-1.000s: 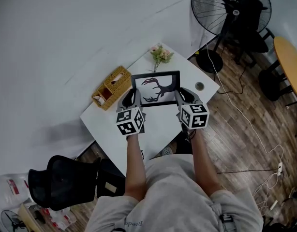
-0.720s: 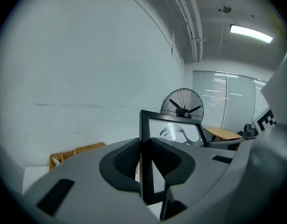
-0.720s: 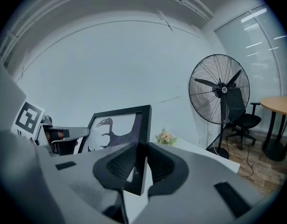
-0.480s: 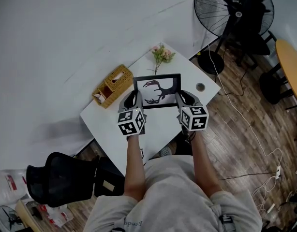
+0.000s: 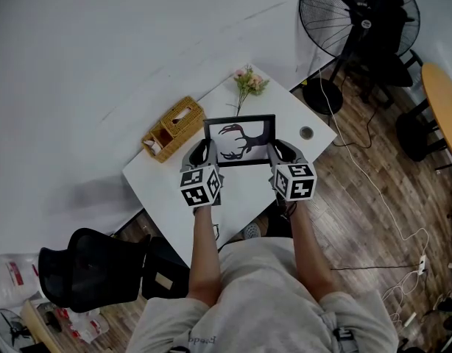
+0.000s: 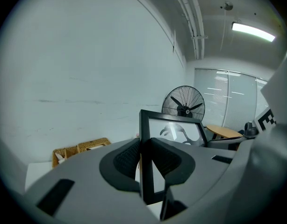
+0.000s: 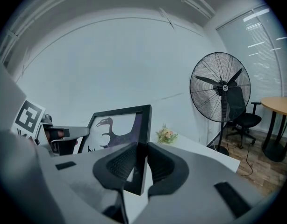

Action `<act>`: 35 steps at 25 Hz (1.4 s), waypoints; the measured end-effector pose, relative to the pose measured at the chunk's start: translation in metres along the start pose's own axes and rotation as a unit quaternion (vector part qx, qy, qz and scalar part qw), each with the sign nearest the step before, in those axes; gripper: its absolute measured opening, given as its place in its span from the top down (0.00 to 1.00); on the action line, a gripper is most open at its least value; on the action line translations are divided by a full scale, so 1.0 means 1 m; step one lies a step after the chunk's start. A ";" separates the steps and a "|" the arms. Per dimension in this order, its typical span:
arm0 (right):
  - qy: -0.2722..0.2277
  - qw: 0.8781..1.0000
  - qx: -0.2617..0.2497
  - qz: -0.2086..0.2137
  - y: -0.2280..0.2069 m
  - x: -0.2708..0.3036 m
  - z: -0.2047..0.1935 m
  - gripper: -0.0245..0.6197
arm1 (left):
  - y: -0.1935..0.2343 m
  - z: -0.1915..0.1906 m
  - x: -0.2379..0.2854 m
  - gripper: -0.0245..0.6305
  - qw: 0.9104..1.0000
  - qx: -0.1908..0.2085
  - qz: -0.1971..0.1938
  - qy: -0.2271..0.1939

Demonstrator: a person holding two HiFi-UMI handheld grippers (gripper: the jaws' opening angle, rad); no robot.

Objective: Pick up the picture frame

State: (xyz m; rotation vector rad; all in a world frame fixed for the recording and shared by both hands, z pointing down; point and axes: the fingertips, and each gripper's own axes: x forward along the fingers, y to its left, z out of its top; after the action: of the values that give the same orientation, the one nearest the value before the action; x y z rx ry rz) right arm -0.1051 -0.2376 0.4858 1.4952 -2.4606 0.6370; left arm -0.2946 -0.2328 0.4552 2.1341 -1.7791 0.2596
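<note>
Change: hardly any; both grippers and the frame kept their places.
Left gripper [image 6: 144, 160]: clamped on the picture frame's [image 5: 239, 140] left edge.
Right gripper [image 7: 139, 164]: clamped on its right edge, likely for balance.
Frame: upright, at the table's [image 5: 233, 193] far half.
</note>
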 end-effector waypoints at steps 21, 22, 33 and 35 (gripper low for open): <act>0.000 1.000 -0.003 -0.011 0.001 -0.001 -0.003 0.84 | 0.002 -0.006 0.000 0.83 1.000 -0.006 -0.003 0.001; 0.000 1.000 -0.003 -0.011 0.002 0.000 -0.003 0.84 | 0.003 -0.005 0.000 0.83 1.000 -0.006 -0.003 0.001; -0.002 1.000 -0.010 -0.009 0.007 -0.001 0.000 0.84 | 0.006 -0.003 -0.005 0.83 1.000 -0.010 -0.001 -0.004; -0.002 1.000 -0.011 -0.011 0.008 -0.002 0.001 0.84 | 0.006 -0.003 -0.005 0.83 1.000 -0.011 -0.001 -0.005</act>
State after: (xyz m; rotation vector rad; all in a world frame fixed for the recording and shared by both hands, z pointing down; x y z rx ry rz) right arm -0.1109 -0.2338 0.4826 1.5142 -2.4420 0.6018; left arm -0.3013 -0.2276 0.4572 2.1252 -1.7768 0.2294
